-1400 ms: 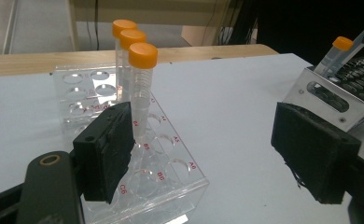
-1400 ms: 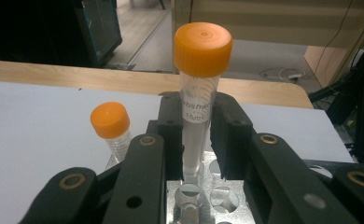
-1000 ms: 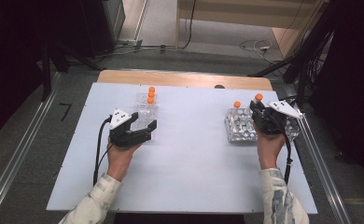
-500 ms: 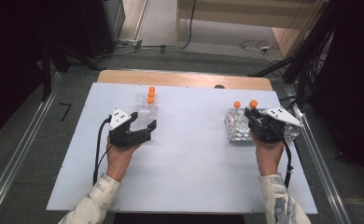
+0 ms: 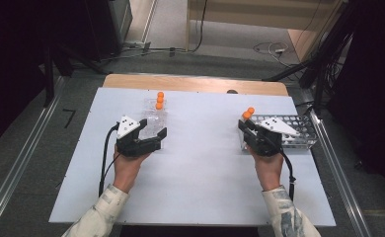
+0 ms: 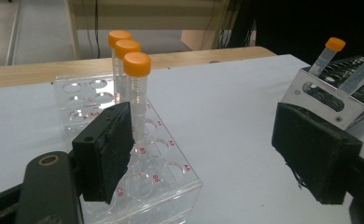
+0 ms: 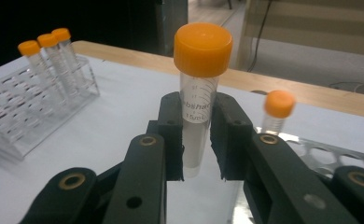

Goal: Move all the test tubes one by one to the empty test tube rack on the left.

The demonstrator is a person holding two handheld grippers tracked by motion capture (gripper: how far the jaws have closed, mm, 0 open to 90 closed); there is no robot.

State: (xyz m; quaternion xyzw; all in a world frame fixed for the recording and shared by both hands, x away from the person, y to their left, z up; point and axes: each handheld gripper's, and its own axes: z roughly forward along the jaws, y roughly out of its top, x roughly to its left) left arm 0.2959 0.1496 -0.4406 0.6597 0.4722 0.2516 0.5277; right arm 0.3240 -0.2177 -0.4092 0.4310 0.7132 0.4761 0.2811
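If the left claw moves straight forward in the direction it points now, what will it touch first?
Most likely the clear rack: the left claw is open, its left jaw already over the rack's near holes. The nearest orange-capped tube stands just beyond that jaw. Depth is hard to judge, so this is a guess.

Looks like a lab bench setup: orange-capped clear plastic tubes (image 6: pixel 136 88) standing in a clear acrylic tube rack (image 6: pixel 124 154), a perforated metal rack (image 5: pixel 299 131), white tabletop (image 5: pixel 205 173), cables on the floor (image 5: pixel 200 47).
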